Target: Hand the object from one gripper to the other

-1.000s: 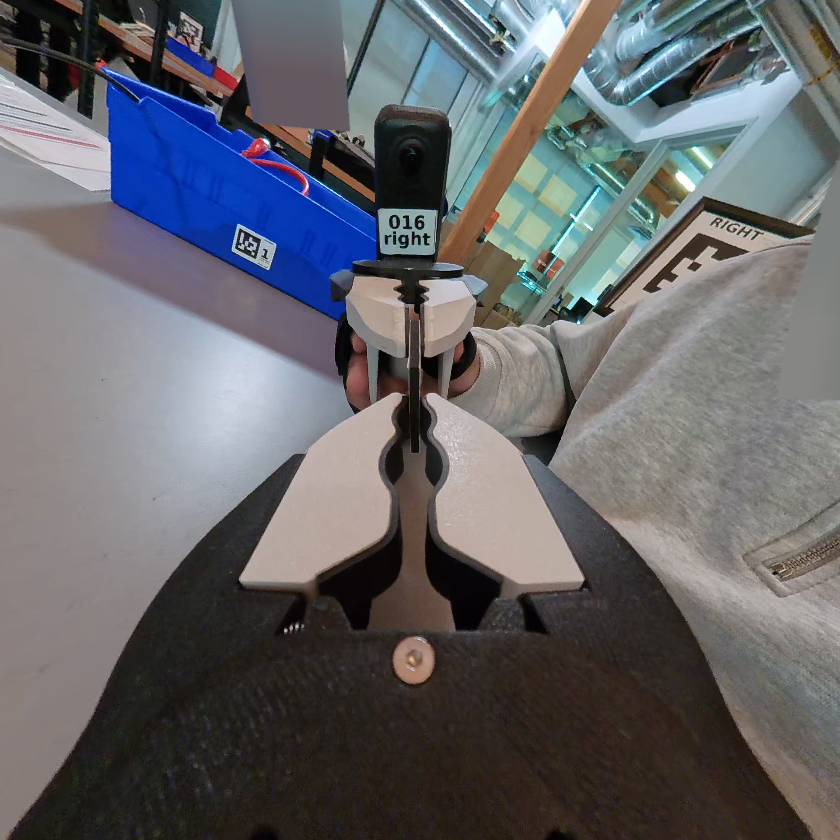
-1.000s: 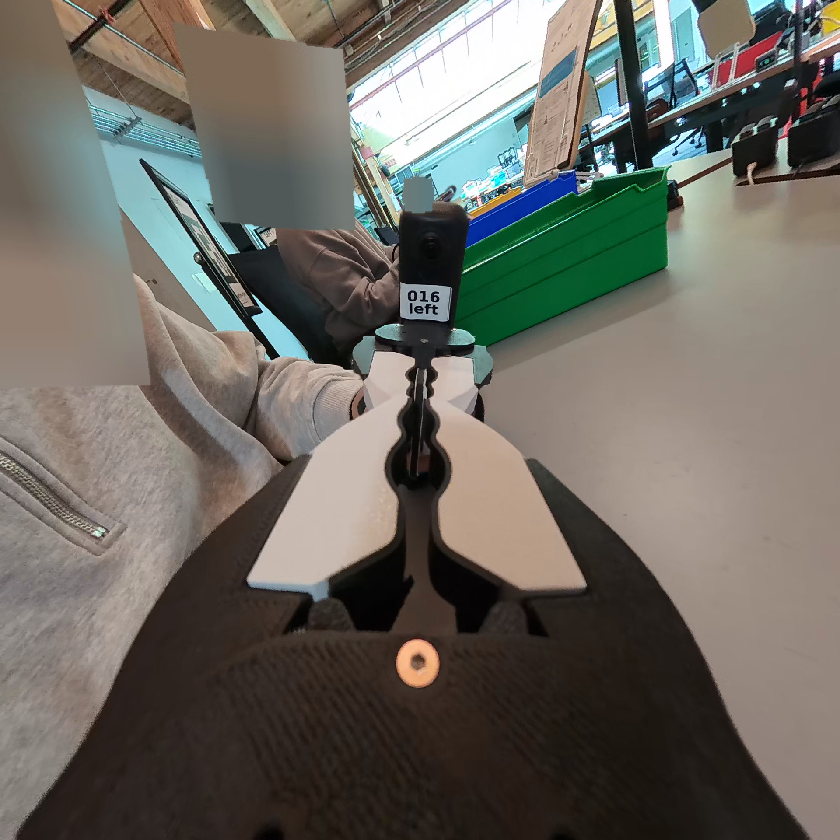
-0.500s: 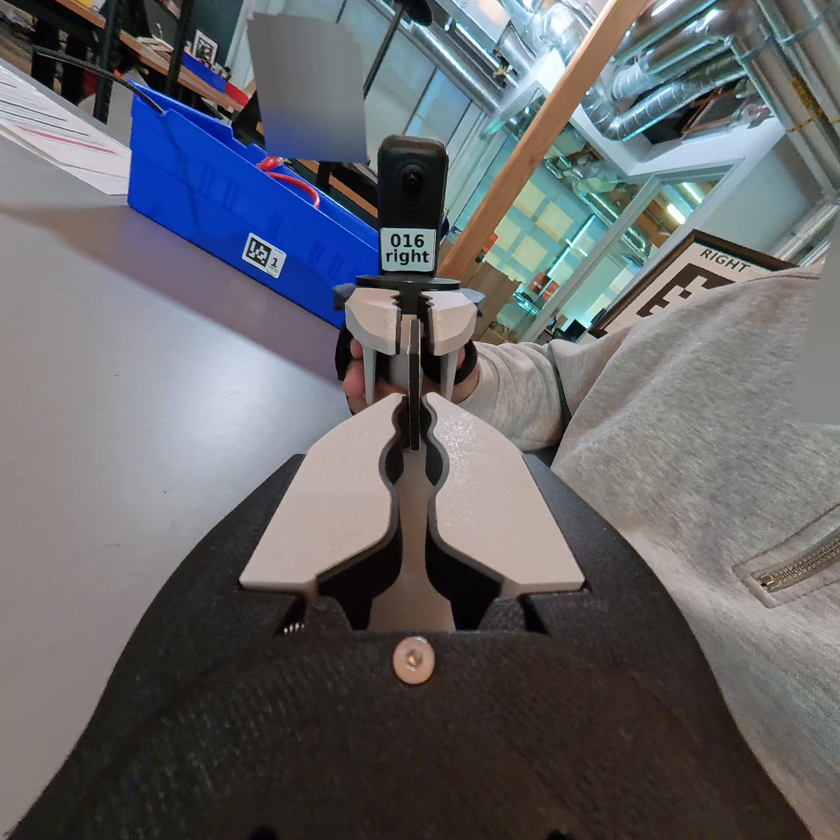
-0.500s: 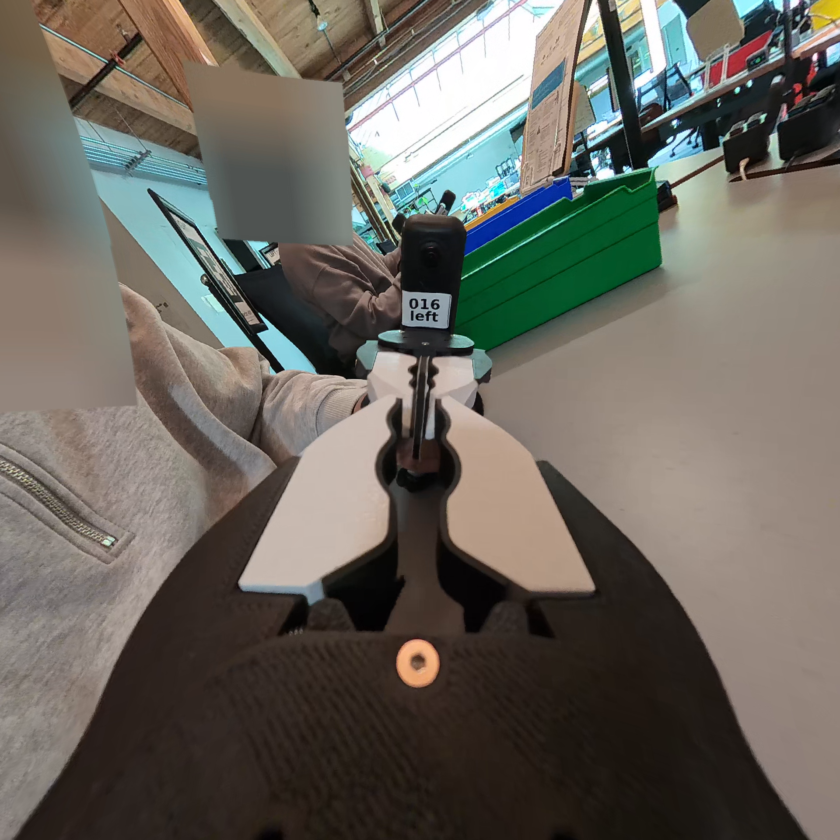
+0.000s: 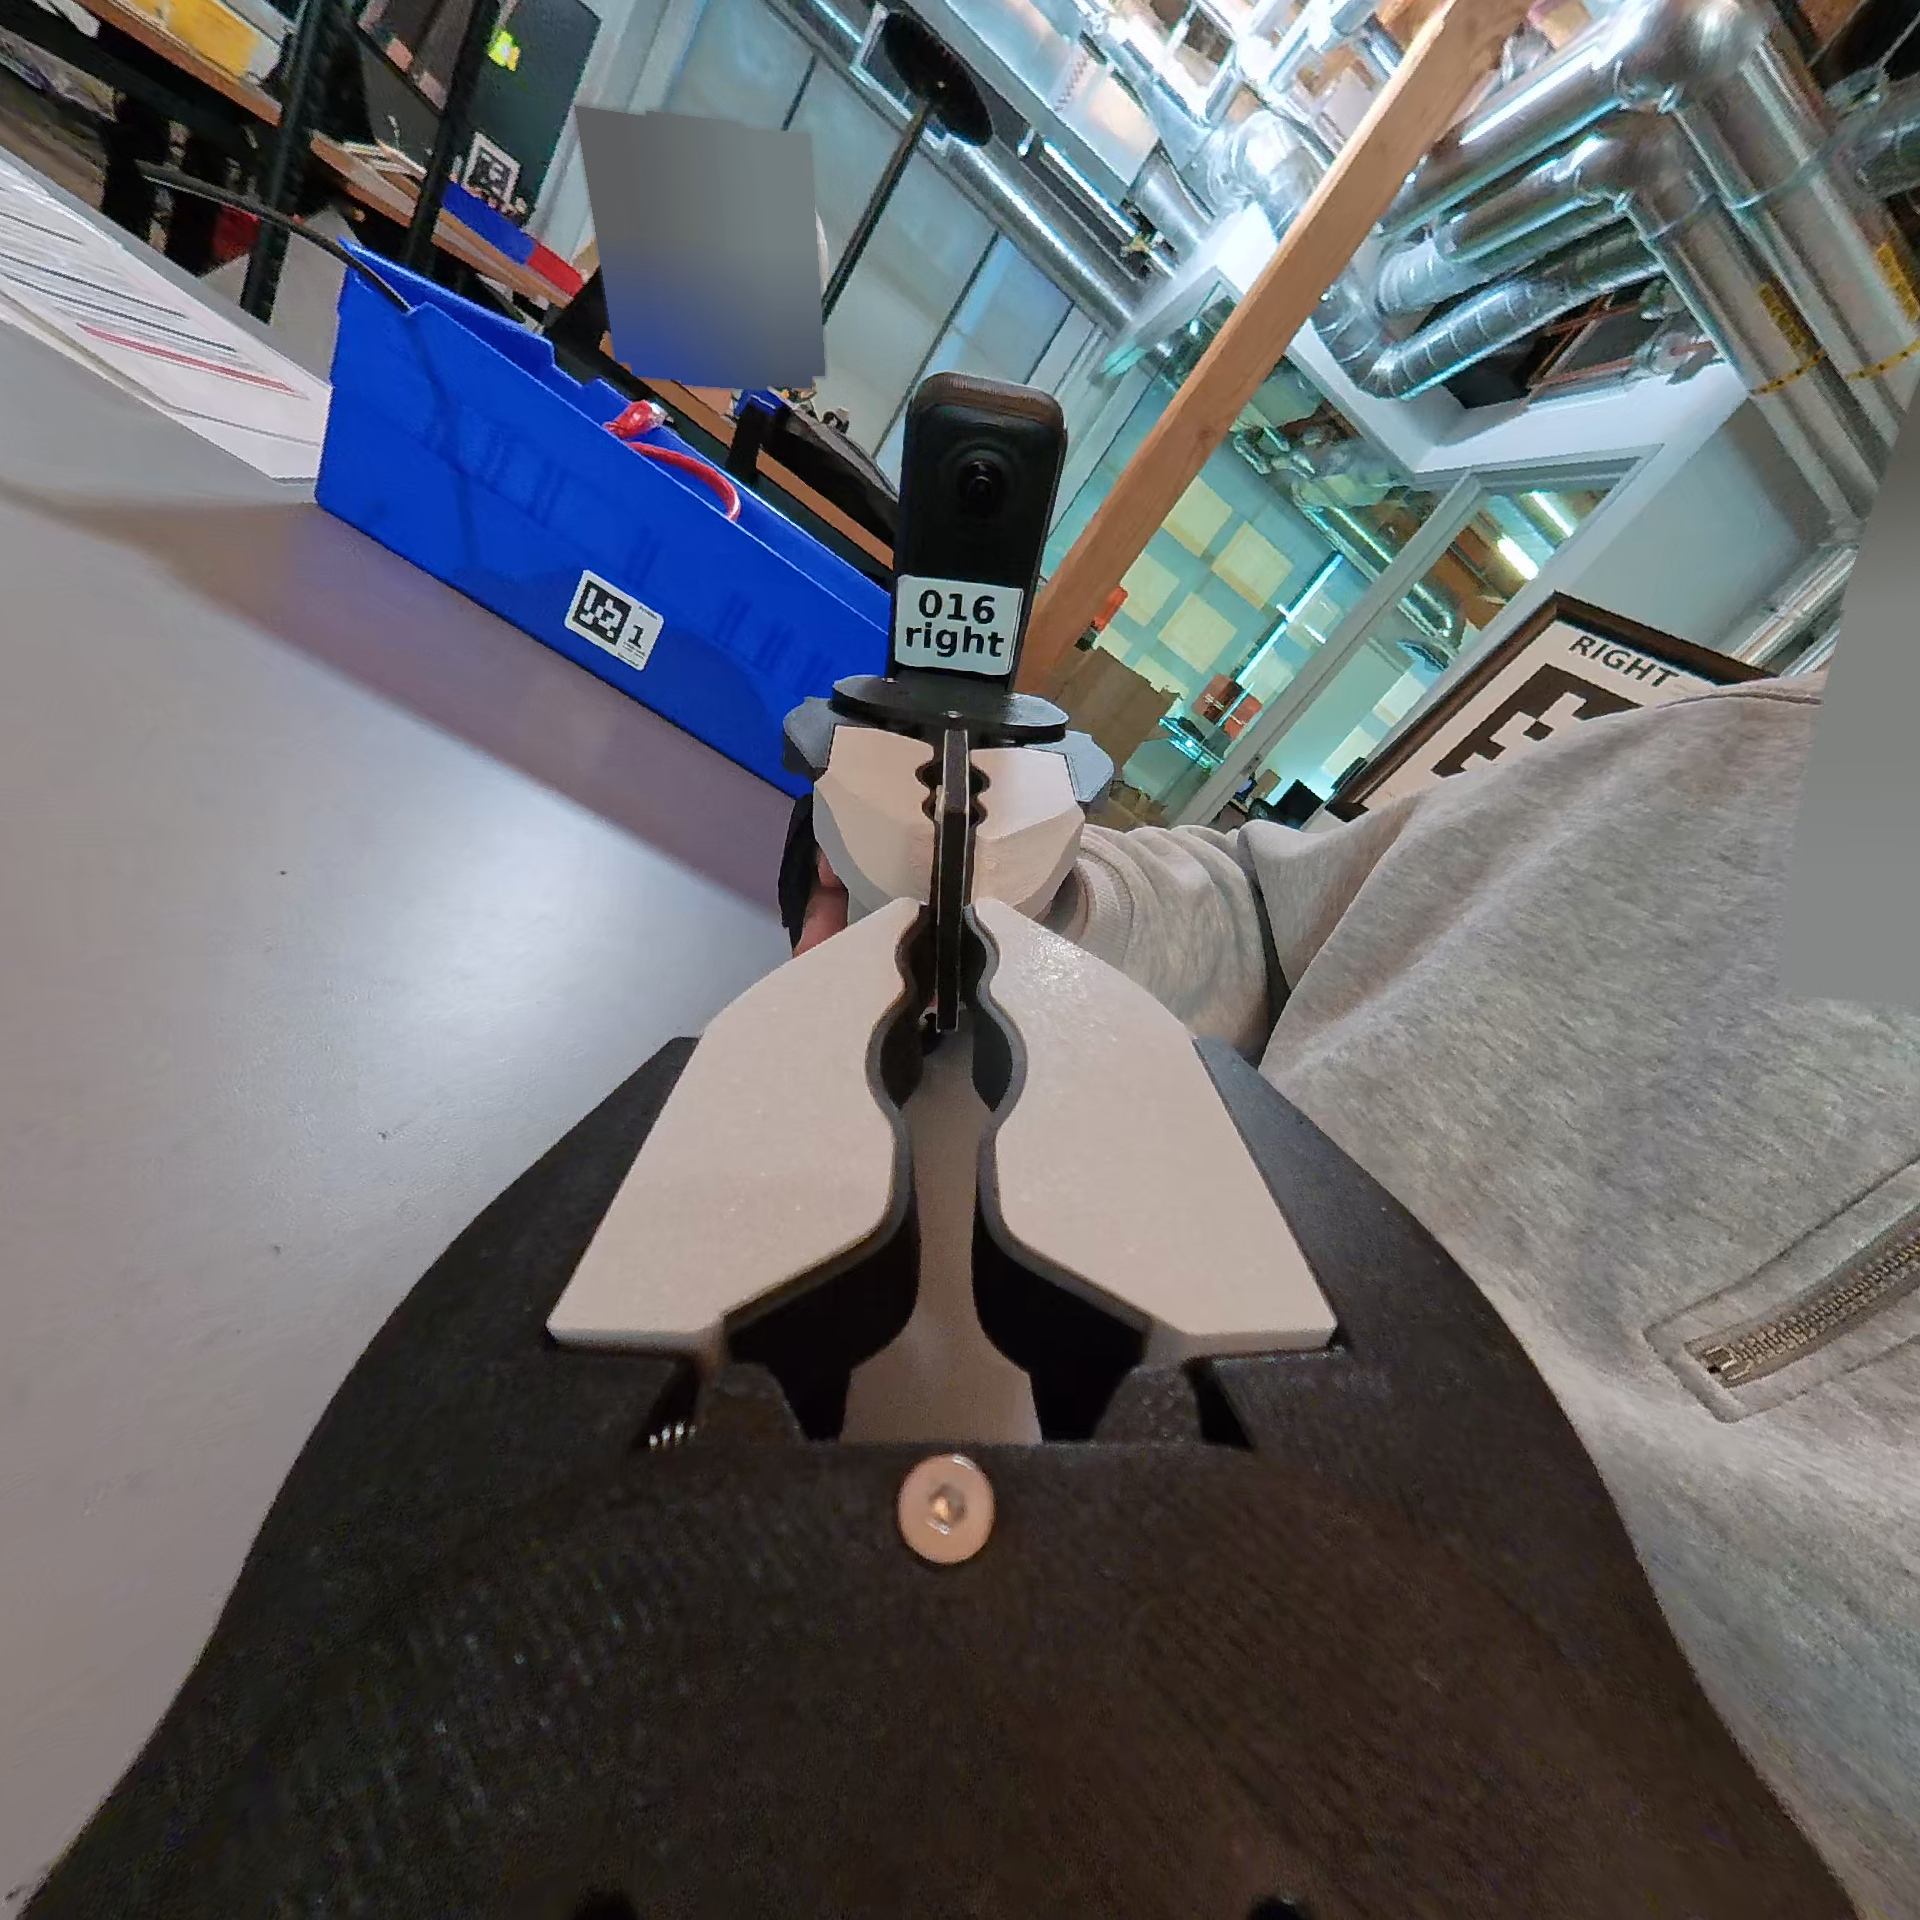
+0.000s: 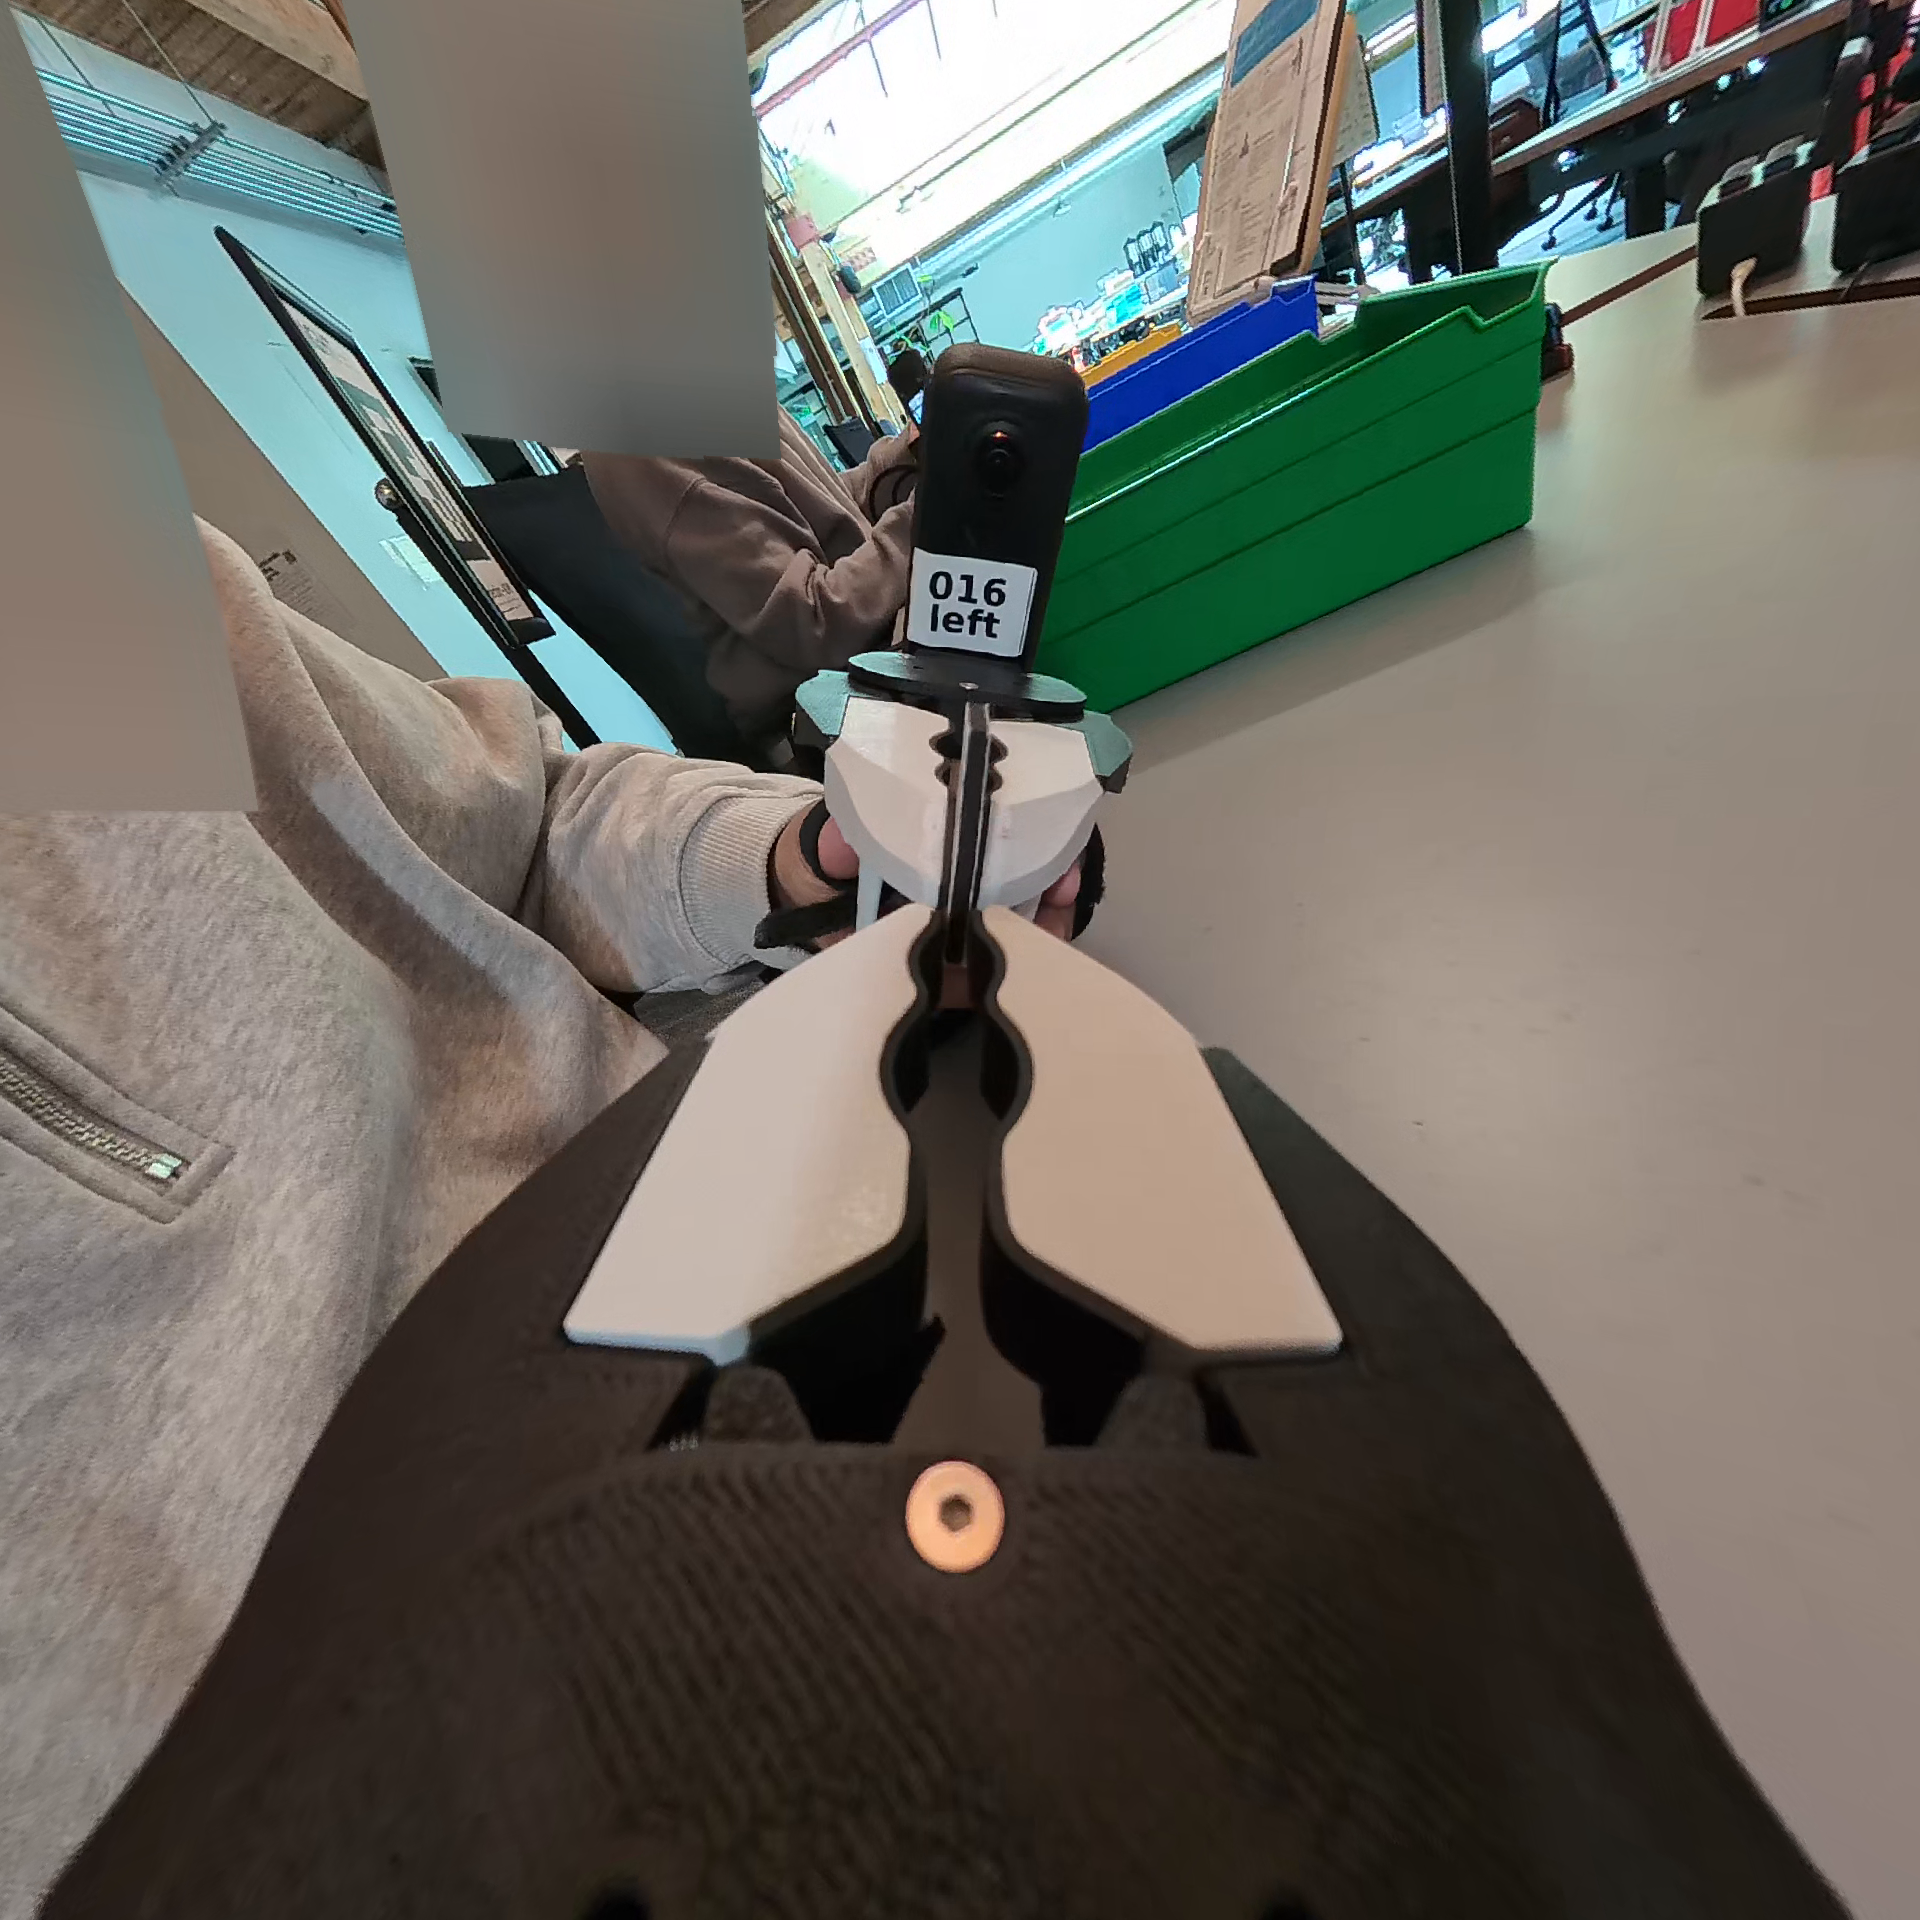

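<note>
Both my white-fingered tongs, left (image 5: 943,935) and right (image 6: 956,940), pinch one thin dark flat plate (image 5: 948,904); I should release one side gently

Ahead of my left gripper (image 5: 943,925): right gripper (image 5: 948,821) blocks, nose to nose.
My left: bare grey tabletop (image 5: 260,935), then blue plastic bin (image 5: 499,520).
My right: open tabletop, green plastic bin (image 6: 1330,457) beyond.

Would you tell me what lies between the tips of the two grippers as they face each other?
A thin, flat dark object bridges them edge-on, running from the left gripper to the right gripper; both wrist views show it. Nothing else lies there.
</note>
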Motion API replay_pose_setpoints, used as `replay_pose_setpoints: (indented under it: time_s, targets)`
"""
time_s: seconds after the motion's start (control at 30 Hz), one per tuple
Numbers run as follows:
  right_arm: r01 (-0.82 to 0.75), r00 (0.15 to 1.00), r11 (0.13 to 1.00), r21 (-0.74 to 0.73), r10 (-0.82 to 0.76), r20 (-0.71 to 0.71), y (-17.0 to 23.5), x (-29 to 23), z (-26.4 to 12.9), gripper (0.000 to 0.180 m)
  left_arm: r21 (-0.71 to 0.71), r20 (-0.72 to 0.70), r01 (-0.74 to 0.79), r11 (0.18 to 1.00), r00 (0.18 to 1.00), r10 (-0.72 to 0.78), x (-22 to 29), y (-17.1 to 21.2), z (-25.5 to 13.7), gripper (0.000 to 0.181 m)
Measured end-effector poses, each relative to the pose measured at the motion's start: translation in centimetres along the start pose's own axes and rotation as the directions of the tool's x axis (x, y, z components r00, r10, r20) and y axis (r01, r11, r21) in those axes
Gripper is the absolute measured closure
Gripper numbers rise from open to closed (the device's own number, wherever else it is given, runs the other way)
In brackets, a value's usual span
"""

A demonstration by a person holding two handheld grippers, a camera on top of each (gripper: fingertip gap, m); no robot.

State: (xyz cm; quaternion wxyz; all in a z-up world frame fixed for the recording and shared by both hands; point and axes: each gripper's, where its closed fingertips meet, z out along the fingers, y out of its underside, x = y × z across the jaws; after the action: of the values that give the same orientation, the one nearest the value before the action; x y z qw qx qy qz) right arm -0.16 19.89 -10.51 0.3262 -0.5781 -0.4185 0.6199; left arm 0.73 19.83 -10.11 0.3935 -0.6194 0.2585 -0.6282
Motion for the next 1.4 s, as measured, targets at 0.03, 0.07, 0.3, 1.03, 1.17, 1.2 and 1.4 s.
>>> replay_pose_setpoints:
  time_s: [0.03,0.07,0.3,1.03,1.17,1.2,1.4]
  targets:
    - [0.0,1.0,1.0,-0.001,0.0,-0.002,0.0,0.0,0.0,0.176,-0.002,0.001,-0.002,1.0,1.0,0.002,0.0,0.0,0.0,0.178]
    - [-0.001,1.0,1.0,0.0,0.001,-0.003,0.0,0.0,0.0,0.176,-0.003,0.004,-0.005,1.0,1.0,0.005,0.0,0.0,0.0,0.178]
    - [-0.072,0.997,0.993,0.097,0.071,0.012,-1.4,0.5,-1.0,0.176,0.037,0.047,-0.017,0.999,0.999,0.016,-0.6,-0.5,-0.1,0.148]
    - [-0.027,0.999,0.999,0.026,0.027,0.021,-0.2,-0.2,-0.1,0.175,0.106,0.03,-0.025,0.994,0.999,0.022,0.3,-2.2,-1.0,0.178]
    - [0.009,0.998,0.998,0.067,-0.014,0.064,-0.8,-0.9,-0.1,0.125,0.105,0.024,-0.011,0.994,1.0,0.009,0.3,-2.2,-1.0,0.178]
    - [0.047,0.997,0.996,0.08,-0.052,0.061,-1.0,-1.0,-0.2,0.115,0.106,0.019,-0.001,0.994,1.0,-0.001,0.3,-2.2,-1.0,0.178]
    - [0.641,0.766,0.766,-0.048,-0.642,-0.031,-0.1,-1.6,-0.2,0.112,0.092,-0.042,0.149,0.985,0.988,-0.145,0.1,-1.8,-0.8,0.178]
